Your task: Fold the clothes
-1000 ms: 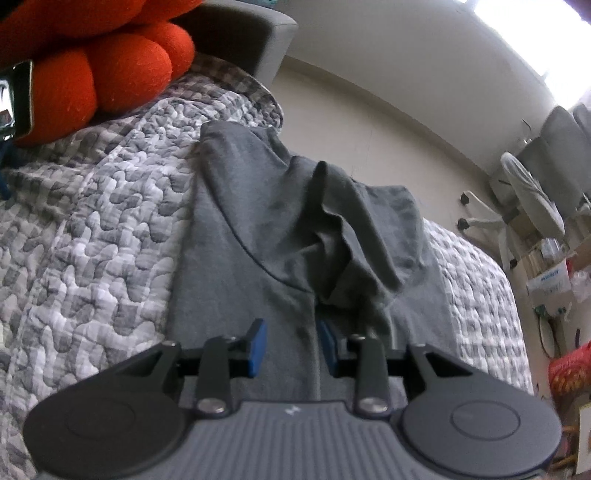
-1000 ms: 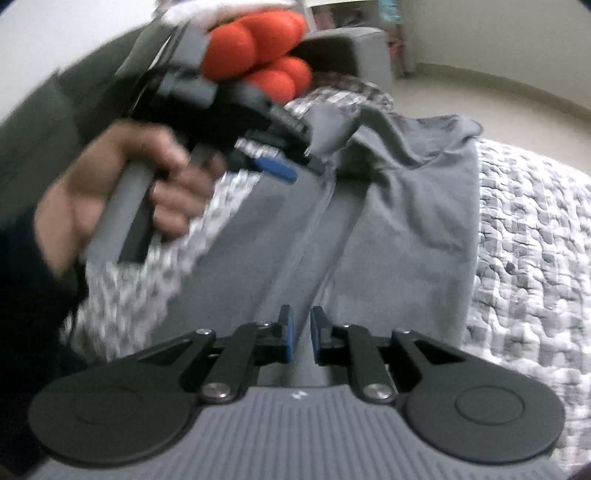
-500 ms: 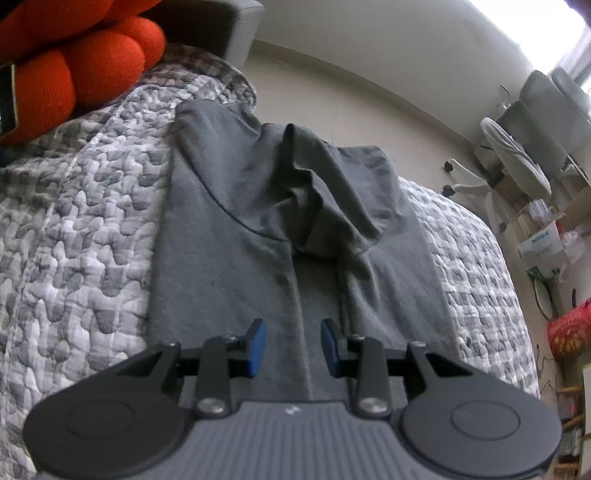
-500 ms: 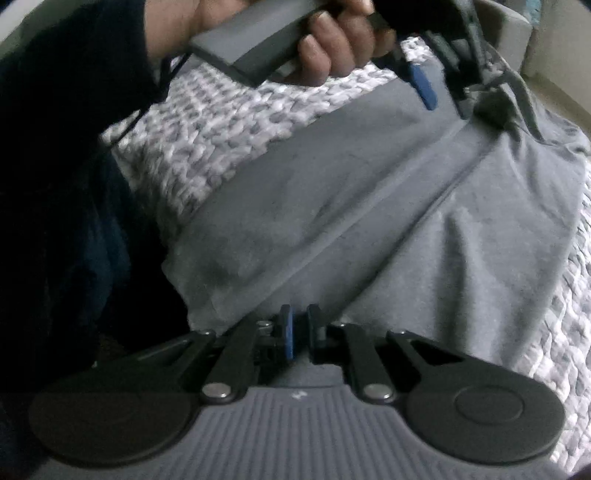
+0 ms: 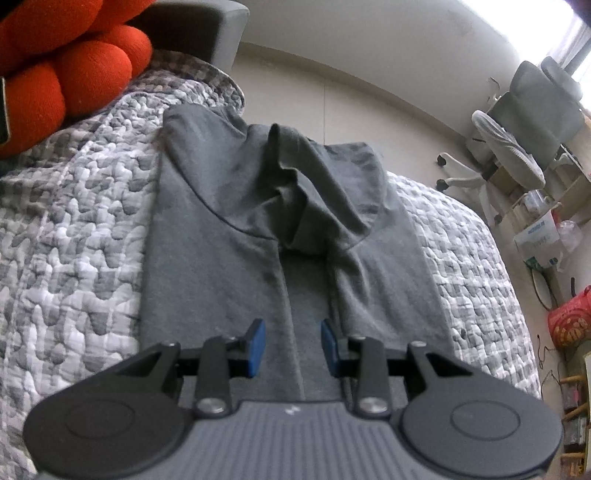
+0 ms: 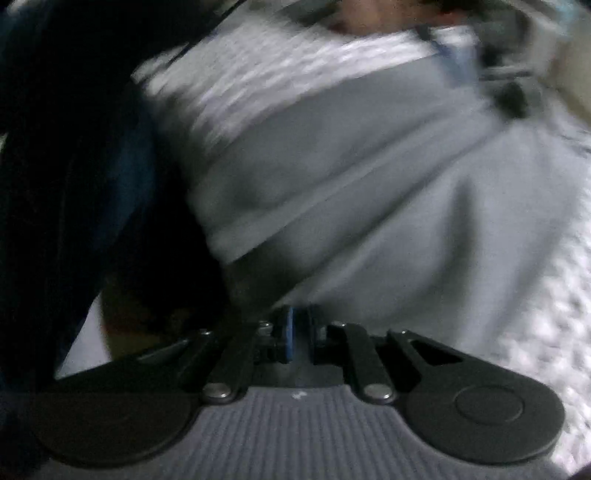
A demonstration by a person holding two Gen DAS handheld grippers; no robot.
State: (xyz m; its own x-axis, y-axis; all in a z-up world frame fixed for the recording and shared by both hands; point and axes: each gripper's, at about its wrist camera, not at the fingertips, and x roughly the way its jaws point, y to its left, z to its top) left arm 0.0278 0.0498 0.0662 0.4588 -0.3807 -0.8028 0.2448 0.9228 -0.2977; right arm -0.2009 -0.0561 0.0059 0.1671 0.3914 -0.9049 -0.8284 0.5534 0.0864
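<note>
The left gripper [image 5: 291, 347] stands with its blue-padded jaws spread apart, nothing between them, poised above the near end of a grey T-shirt [image 5: 221, 266]. The shirt lies lengthwise on a grey-and-white quilted bedspread [image 5: 74, 229], both long sides folded inward and the sleeves bunched at the far end. An orange knotted cushion [image 5: 74, 70] sits at the head of the bed beside a grey headboard [image 5: 199, 29]. A grey office chair [image 5: 524, 129] stands on the floor beyond the bed.

The right gripper [image 6: 299, 332] has its jaws drawn together at the shirt's [image 6: 369, 192] near edge; the view is blurred, so whether cloth is pinched cannot be told.
</note>
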